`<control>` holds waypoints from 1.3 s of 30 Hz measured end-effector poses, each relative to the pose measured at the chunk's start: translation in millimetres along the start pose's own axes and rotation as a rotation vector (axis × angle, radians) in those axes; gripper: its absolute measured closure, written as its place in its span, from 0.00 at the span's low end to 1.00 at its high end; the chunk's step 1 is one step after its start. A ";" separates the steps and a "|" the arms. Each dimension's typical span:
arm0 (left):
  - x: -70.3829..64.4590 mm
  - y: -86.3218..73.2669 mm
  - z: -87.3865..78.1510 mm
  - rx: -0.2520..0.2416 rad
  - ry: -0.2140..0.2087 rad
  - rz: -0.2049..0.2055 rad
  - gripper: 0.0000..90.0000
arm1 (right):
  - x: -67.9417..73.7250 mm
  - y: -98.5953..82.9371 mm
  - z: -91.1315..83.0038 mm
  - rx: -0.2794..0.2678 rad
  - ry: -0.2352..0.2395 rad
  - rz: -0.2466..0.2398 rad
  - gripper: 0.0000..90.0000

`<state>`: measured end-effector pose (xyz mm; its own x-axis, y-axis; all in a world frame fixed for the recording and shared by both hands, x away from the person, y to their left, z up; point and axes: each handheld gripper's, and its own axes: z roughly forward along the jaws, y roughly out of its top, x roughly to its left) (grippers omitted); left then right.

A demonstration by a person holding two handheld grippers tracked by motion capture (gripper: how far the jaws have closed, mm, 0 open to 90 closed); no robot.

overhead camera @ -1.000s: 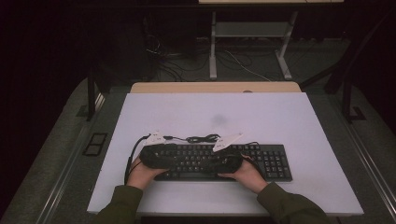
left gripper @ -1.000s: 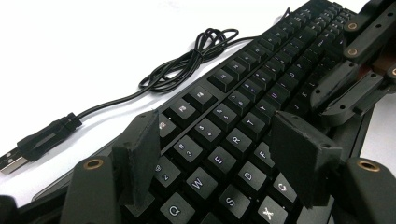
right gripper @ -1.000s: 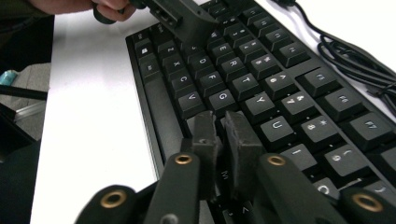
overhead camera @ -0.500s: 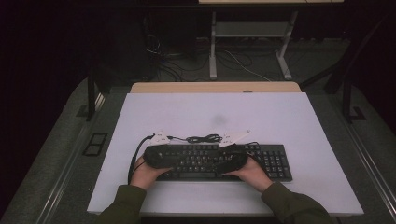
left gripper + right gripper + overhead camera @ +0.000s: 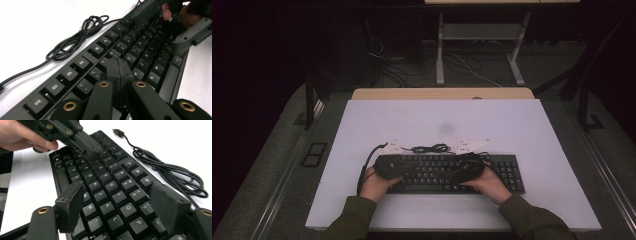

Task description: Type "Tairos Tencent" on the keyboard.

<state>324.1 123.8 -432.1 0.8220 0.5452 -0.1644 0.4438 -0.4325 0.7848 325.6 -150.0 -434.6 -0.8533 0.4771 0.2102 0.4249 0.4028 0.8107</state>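
the black full-size plastic keyboard (image 5: pixel 452 172) lies at the near edge of the white desk (image 5: pixel 512 125). over its keys, the left hand-held gripper (image 5: pixel 117 68) is clenched empty and the right hand-held gripper (image 5: pixel 120 207) released; either could snag the coiled black cable (image 5: pixel 172 172) just beyond the keyboard or strike wrong keys.

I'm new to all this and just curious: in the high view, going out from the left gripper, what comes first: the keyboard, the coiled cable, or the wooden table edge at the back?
1. Keyboard, right under the left gripper.
2. Coiled cable, just behind the keyboard.
3. Wooden table edge, far back.
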 end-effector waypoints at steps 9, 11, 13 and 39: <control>-0.3 1.8 9.1 0.023 0.008 -0.004 0.98 | -5.1 -2.2 -5.1 -0.018 -0.012 0.009 0.27; 0.8 1.1 11.2 0.030 0.002 -0.004 0.98 | -5.5 -2.7 -5.6 -0.020 -0.008 0.014 0.27; 0.2 1.0 11.7 0.040 -0.005 -0.011 0.98 | -6.1 -3.2 -6.3 -0.020 -0.005 0.016 0.27; -0.5 -1.6 1.6 -0.005 -0.008 -0.023 0.88 | -13.7 -2.3 -18.2 -0.059 -0.018 0.035 0.27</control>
<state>323.6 123.1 -434.3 0.8144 0.5492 -0.1872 0.4608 -0.4161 0.7839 330.8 -171.7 -429.5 -0.8324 0.5043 0.2299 0.4357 0.3391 0.8338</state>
